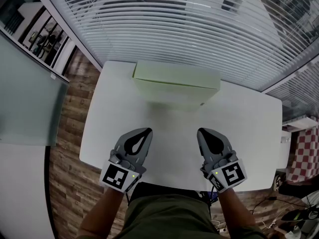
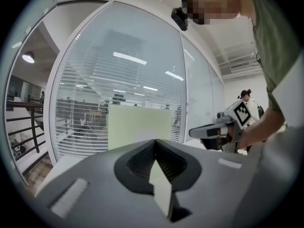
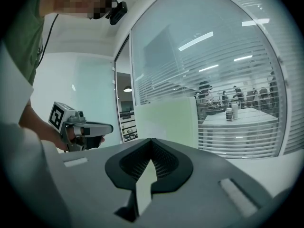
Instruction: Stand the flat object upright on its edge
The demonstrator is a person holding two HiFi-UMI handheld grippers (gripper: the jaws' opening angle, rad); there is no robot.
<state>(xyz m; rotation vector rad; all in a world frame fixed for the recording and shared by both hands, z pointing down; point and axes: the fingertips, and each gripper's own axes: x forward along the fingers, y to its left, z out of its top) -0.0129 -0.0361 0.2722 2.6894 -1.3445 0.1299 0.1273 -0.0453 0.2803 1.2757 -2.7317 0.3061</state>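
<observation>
A pale green flat board (image 1: 175,83) stands upright on its long edge at the far middle of the white table (image 1: 249,128). It shows as a tall pale rectangle in the left gripper view (image 2: 138,123) and in the right gripper view (image 3: 166,120). My left gripper (image 1: 148,130) and right gripper (image 1: 199,131) rest side by side near the table's front edge, well short of the board and apart from it. Both are shut with nothing between the jaws, as each one's own view confirms: left gripper (image 2: 156,140), right gripper (image 3: 151,139). Each gripper also sees the other off to its side.
A glass wall with white blinds (image 1: 169,19) runs just behind the table. Wooden floor (image 1: 70,113) lies off the table's left edge. A red checkered item (image 1: 303,153) and cables sit on the floor at the right.
</observation>
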